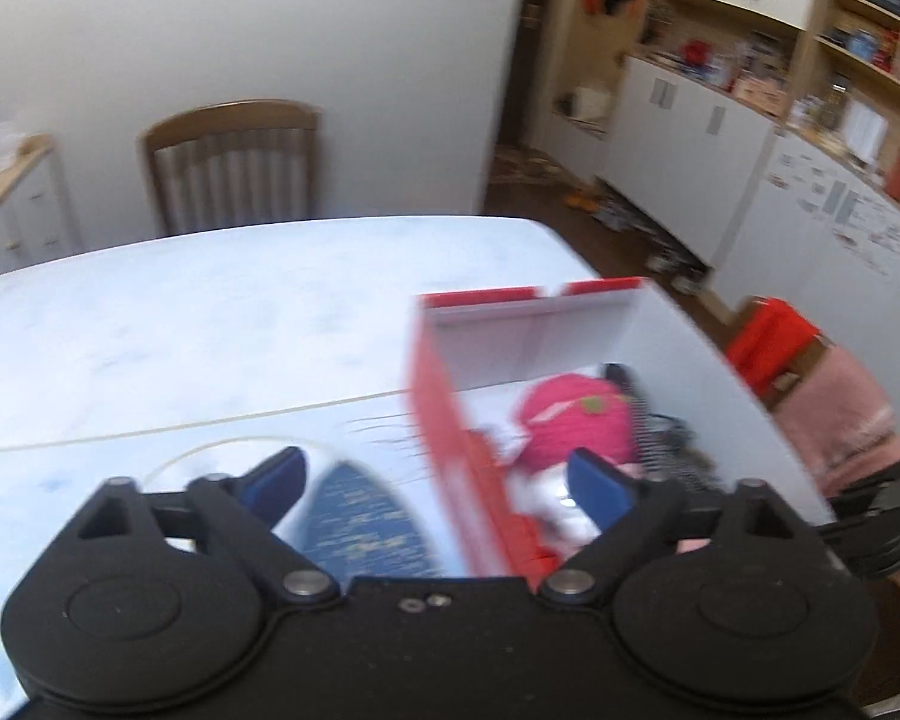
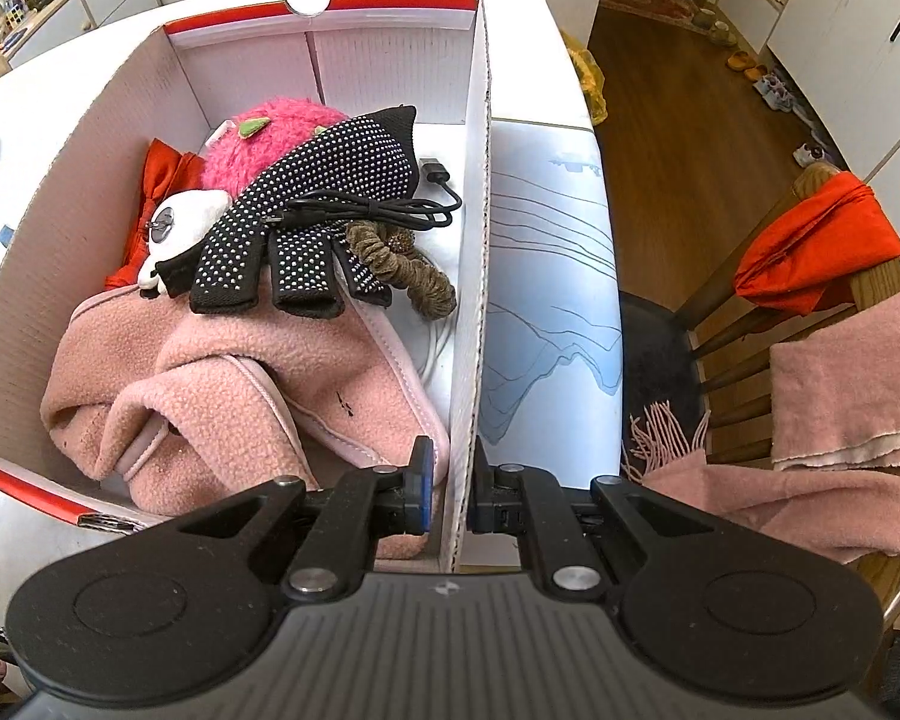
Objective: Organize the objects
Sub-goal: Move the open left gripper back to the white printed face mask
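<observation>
A red-and-white cardboard box (image 2: 474, 180) stands on the table, filled with several items: a pink fleece piece (image 2: 228, 396), a black studded glove (image 2: 318, 210), a pink plush (image 2: 270, 132), a black cable (image 2: 378, 210) and a brown scrunchie (image 2: 414, 276). My right gripper (image 2: 453, 495) is shut on the box's near right wall, one pad inside and one outside. In the blurred left wrist view my left gripper (image 1: 438, 480) stands wide open over the box's red left wall (image 1: 444, 420). A blue speckled object (image 1: 366, 522) lies on the table under it, untouched by the pads.
The table (image 1: 210, 330) has a pale blue-white cover and ends just right of the box. A wooden chair (image 1: 234, 162) stands at the far side. Another chair to the right carries a red cloth (image 2: 822, 240) and a pink scarf (image 2: 840, 390). White cupboards (image 1: 690, 120) line the far wall.
</observation>
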Tool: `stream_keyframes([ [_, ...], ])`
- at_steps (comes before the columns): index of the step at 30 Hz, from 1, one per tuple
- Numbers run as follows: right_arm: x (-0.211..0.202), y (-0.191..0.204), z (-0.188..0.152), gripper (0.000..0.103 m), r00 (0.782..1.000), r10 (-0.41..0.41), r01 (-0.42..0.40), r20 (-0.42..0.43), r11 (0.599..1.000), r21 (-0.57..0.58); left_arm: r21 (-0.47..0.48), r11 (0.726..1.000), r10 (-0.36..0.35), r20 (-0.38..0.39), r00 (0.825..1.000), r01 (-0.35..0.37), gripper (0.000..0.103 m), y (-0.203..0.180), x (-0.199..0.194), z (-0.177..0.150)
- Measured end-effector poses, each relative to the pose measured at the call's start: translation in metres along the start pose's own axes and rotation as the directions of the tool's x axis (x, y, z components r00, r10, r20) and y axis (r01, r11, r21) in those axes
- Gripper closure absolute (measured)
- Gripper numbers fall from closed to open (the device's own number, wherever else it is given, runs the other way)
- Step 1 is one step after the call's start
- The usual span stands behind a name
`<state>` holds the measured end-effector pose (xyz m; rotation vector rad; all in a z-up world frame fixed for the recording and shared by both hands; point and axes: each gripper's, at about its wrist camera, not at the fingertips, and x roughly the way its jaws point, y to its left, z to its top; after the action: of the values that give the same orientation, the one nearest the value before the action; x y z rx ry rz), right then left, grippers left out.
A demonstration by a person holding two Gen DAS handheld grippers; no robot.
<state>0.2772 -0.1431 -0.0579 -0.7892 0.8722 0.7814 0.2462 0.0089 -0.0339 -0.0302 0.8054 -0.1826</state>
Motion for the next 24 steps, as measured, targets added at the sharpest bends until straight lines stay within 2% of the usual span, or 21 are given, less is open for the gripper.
stream_keyframes([
  [4, -0.001, 0.001, 0.0, 0.093, 1.0, -0.001, 0.001, -0.003, 1.0, -0.001, -0.083, 0.993, 0.083, -0.034, 0.996, -0.085, 0.001, 0.037, -0.003, -0.011],
  [10, 0.0, 0.001, 0.0, 0.093, 1.0, -0.004, 0.004, -0.008, 1.0, -0.003, -0.161, 0.966, 0.183, -0.116, 0.976, -0.2, 0.001, 0.082, 0.007, -0.033],
  [18, 0.001, 0.001, -0.001, 0.093, 1.0, -0.008, 0.008, -0.015, 1.0, -0.006, -0.226, 0.933, 0.224, -0.238, 0.945, -0.278, 0.002, 0.123, 0.029, -0.066],
  [24, 0.002, 0.001, -0.001, 0.093, 1.0, -0.012, 0.012, -0.021, 1.0, -0.007, -0.248, 0.91, 0.262, -0.279, 0.924, -0.333, 0.003, 0.135, 0.04, -0.077],
])
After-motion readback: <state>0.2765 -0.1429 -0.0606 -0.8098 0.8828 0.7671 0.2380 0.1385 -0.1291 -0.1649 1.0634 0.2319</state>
